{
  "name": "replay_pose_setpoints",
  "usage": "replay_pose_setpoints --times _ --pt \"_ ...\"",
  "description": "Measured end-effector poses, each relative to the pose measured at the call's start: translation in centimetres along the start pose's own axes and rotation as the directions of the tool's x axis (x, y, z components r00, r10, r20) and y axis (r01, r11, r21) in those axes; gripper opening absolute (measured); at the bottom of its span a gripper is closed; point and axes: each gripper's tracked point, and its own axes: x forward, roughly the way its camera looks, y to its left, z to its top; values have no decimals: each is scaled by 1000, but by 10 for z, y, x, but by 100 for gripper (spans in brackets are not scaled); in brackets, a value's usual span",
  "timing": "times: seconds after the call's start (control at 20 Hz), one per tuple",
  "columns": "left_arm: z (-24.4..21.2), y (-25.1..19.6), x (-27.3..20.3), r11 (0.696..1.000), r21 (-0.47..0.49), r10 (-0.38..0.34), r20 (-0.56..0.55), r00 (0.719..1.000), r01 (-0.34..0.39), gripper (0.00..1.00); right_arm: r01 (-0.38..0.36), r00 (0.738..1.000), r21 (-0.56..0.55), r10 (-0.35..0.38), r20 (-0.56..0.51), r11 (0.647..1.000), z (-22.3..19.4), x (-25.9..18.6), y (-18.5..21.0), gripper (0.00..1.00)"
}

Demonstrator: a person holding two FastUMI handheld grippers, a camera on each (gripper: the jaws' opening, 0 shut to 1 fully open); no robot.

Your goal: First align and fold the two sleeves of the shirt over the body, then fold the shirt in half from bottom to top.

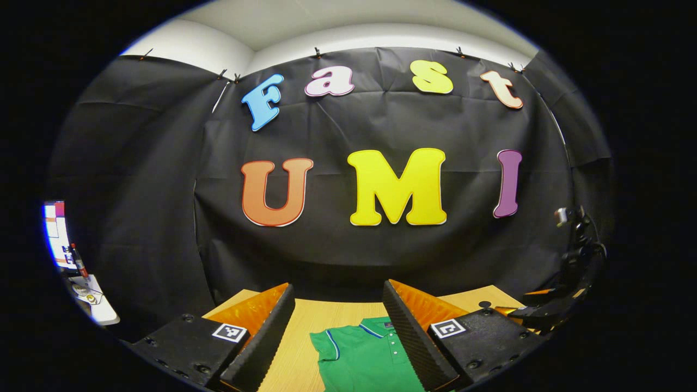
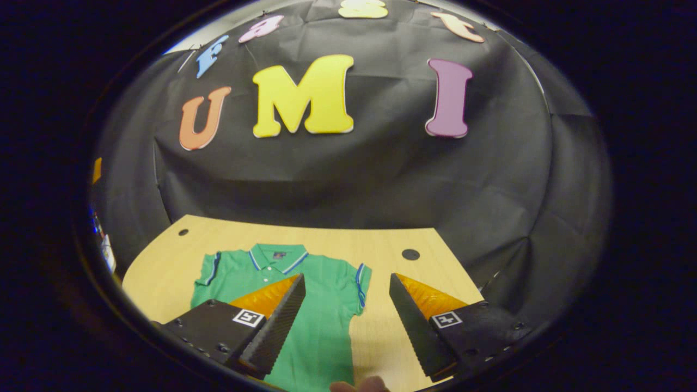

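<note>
Both my grippers, left (image 1: 337, 332) and right (image 2: 348, 321), hang spread wide, gripping nothing, over the green shirt (image 2: 305, 305) lying flat on the wooden table (image 2: 381, 242); chest logo's unreadable.

Table (image 2: 163, 272): light wood-grain top, rounded far corners, far edge against the black booth wall. Two small dark round holes (image 2: 410, 254) near the far corners, one each side. Shirt (image 2: 321, 316): green polo, lying flat, collar toward the far edge, both short sleeves spread out to the sides, unfolded. Bare wood all round it.
</note>
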Motion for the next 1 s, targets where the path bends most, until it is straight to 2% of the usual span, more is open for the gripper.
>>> replay_pose_setpoints --times 0.2,0.45,0.65,0.75,0.8,0.95,1.0 --pt "3 -2 13 1000 15 23 -12 1000 -22 100 18 991 -21 -21 -129 1000 -36 64 -14 95" --pt "5 -6 26 999 35 36 -22 999 -35 100 16 975 -18 -20 -222 1000 -71 135 -24 95" --pt "-2 -8 32 997 51 56 -54 997 -54 100 -6 960 -15 1 -280 1000 -92 168 -27 93" --pt "-4 -9 33 997 54 66 -60 996 -63 100 -5 952 -16 0 -305 1000 -99 176 -28 78" --pt "-5 -10 35 996 56 67 -62 996 -63 100 -8 946 -17 2 -323 1000 -102 178 -30 59" --pt "-7 -13 36 996 67 70 -73 995 -66 100 -1 940 8 4 -342 1000 -108 186 -33 22" --pt "-6 -12 36 995 72 75 -70 995 -70 100 -15 938 27 23 -347 1000 -108 186 -29 2"
